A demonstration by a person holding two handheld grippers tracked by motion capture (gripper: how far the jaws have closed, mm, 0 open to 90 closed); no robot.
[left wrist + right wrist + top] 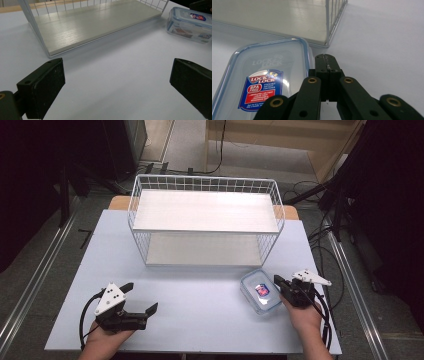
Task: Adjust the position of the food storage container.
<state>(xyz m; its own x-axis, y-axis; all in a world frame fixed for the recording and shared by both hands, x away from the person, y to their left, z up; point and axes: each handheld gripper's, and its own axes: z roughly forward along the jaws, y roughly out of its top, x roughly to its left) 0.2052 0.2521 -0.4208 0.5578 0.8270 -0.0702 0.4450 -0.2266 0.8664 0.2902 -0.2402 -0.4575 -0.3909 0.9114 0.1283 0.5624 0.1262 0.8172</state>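
A clear plastic food container (260,291) with a blue-rimmed lid and a red and blue label lies on the table at the front right. It stands just in front of the wire rack (205,220). My right gripper (276,281) is at the container's right edge, its jaws pressed together with nothing between them. In the right gripper view the shut gripper (327,62) sits beside the lid of the container (262,82). My left gripper (141,297) rests low at the front left, jaws wide apart and empty. In the left gripper view the open gripper (117,82) faces bare table, with the container (188,23) far right.
The white wire rack has two pale shelf boards, an upper board (205,210) and a lower board (95,25), both bare. Its corner post (329,25) stands close beyond the right gripper. The pale blue table (200,310) ends near my hands; cables (325,320) trail off its right side.
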